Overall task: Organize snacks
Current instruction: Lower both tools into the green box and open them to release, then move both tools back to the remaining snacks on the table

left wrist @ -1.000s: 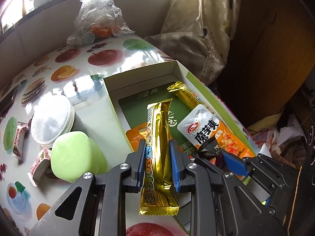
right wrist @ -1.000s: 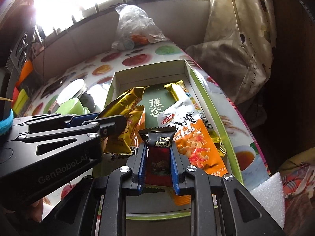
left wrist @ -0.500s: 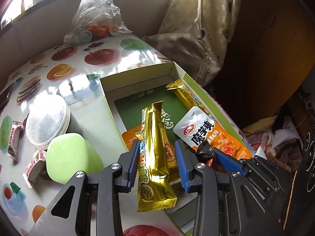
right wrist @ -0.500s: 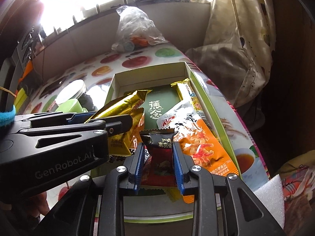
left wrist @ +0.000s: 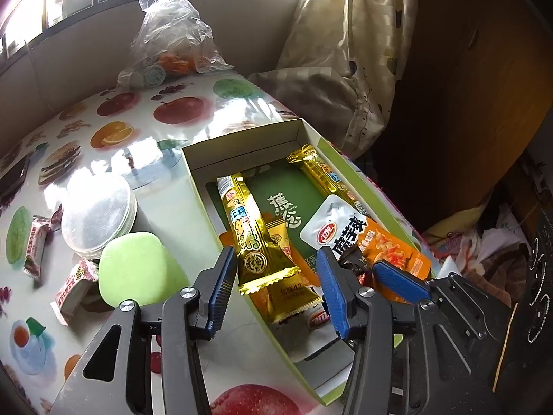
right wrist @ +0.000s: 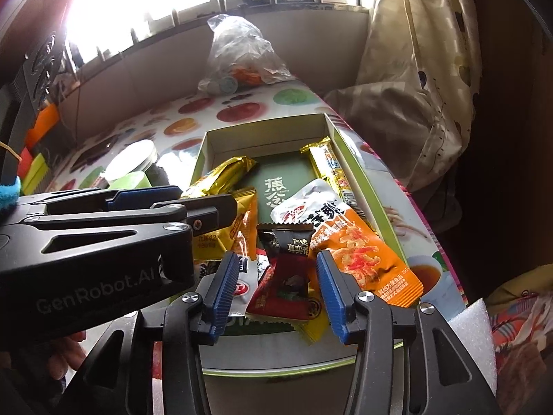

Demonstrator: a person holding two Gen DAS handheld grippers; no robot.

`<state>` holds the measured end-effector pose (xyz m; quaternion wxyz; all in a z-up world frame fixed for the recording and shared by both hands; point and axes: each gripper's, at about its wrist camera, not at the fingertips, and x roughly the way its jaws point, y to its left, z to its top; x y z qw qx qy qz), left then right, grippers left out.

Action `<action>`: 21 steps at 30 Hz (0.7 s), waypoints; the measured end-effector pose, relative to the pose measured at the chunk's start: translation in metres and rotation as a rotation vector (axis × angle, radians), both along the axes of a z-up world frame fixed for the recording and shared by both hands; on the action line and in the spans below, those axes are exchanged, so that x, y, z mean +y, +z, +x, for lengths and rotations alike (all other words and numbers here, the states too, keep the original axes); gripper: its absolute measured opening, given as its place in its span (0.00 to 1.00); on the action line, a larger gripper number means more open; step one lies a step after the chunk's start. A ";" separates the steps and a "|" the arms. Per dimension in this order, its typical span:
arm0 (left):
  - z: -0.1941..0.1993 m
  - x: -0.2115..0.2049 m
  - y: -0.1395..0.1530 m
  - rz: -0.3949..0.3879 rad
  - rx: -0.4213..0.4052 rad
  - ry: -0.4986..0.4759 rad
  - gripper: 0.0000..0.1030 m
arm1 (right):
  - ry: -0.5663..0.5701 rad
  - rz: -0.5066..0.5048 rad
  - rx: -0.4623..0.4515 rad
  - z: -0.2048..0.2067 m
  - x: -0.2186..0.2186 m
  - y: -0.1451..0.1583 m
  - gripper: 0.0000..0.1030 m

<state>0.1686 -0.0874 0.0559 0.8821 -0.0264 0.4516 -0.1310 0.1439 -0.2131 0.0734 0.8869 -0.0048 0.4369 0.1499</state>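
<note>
Two grippers opening over shallow green-rimmed cardboard box [left wrist: 193, 162]. I read left gripper [left wrist: 274, 287] letting gold foil snack bar [left wrist: 254, 238] drop in; right gripper [right wrist: 276, 282] spreading clear of dark red wrapped candy [right wrist: 285, 276], both snacks lying inside, pads not touching.

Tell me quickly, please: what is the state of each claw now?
Left claw: opening, pads off the gold snack bar lying between them.
Right claw: opening, pads off the dark red snack packet between them.
</note>
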 end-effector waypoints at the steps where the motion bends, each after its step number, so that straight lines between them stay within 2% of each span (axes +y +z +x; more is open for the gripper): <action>1: -0.001 0.000 0.001 0.002 -0.004 -0.001 0.48 | -0.001 -0.002 0.000 -0.001 0.000 0.001 0.47; 21: -0.028 0.014 0.021 -0.018 -0.057 0.029 0.48 | 0.000 0.015 -0.032 -0.016 0.004 0.017 0.54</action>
